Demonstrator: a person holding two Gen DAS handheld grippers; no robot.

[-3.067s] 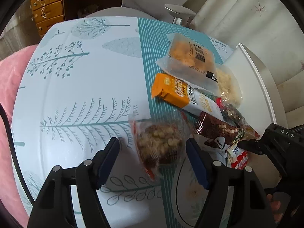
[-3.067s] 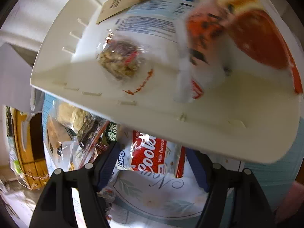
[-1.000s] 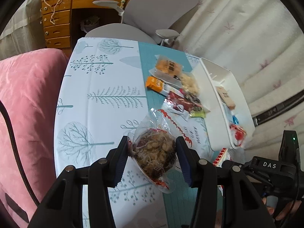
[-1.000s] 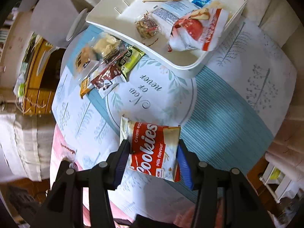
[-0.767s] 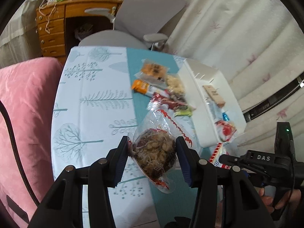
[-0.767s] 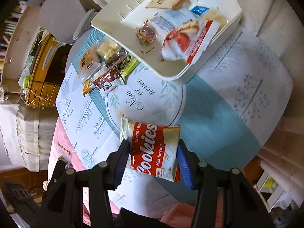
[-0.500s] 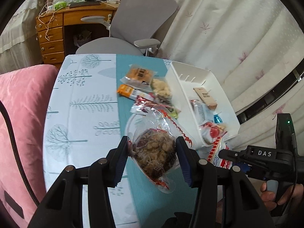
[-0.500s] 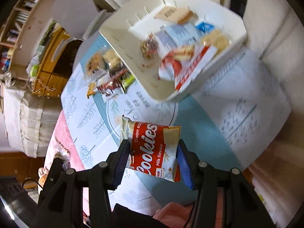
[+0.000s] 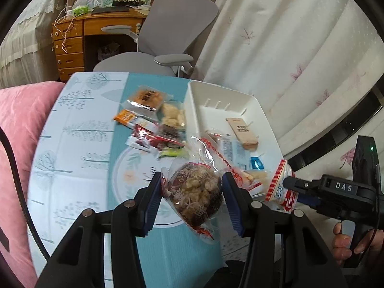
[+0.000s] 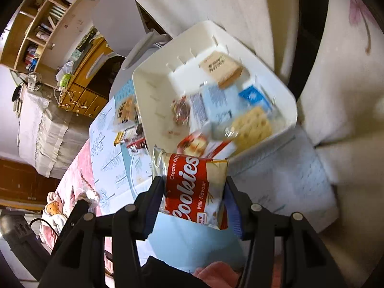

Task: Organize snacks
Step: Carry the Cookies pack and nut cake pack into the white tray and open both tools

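Note:
My left gripper (image 9: 192,196) is shut on a clear bag of brown nut clusters (image 9: 194,196), held above the table near the white tray (image 9: 211,96). My right gripper (image 10: 194,196) is shut on a red and white cookies pack (image 10: 195,187), held high above the tray's (image 10: 148,76) near corner. In the left wrist view the right gripper (image 9: 288,187) with the cookies pack (image 9: 280,182) shows at the right, a hand below it. The tray holds several snacks: a brown packet (image 10: 219,68), a blue sachet (image 10: 254,97), crackers (image 10: 252,126).
Loose snack packets (image 9: 148,122) lie in a heap on the tree-print tablecloth (image 9: 79,129) left of the tray. A grey office chair (image 9: 168,36) and a wooden desk (image 9: 72,38) stand beyond the table. A pink cushion (image 9: 16,120) lies left; curtains hang to the right.
Both grippers have risen and moved towards the tray with their packs still held. The tray has come closer under the right gripper, which has also rolled.

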